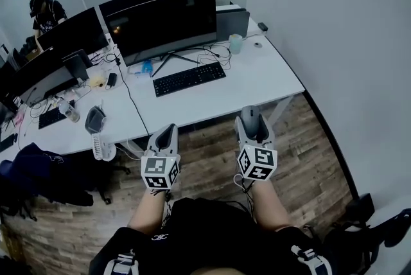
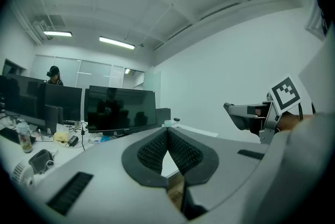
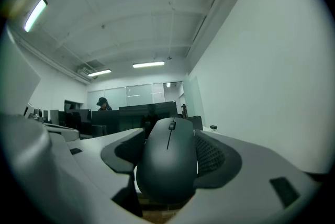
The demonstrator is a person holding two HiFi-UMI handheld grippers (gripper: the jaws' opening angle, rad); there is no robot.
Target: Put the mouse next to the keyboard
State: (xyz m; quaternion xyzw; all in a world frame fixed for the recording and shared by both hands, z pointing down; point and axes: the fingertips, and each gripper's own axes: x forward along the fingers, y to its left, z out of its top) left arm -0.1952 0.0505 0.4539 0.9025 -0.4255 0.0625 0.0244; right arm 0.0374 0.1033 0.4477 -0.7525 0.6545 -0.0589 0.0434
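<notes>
A black mouse (image 3: 168, 164) sits between the pads of my right gripper (image 3: 170, 150), which is shut on it. In the head view that gripper (image 1: 251, 121) hangs over the wooden floor, just short of the white desk's front edge (image 1: 212, 114), with the mouse (image 1: 250, 117) dark between its jaws. The black keyboard (image 1: 189, 78) lies on the desk ahead, in front of the curved monitor. My left gripper (image 1: 166, 135) is level with the right one, also off the desk. Its pads (image 2: 157, 148) meet with nothing between them.
A wide curved monitor (image 1: 164, 24) stands behind the keyboard, with cables, a pale cup (image 1: 236, 44) and a small object (image 1: 257, 44) to the right. A white fan (image 1: 101, 146) hangs at the desk edge on the left. A person (image 1: 45, 10) sits far left. A wall runs along the right.
</notes>
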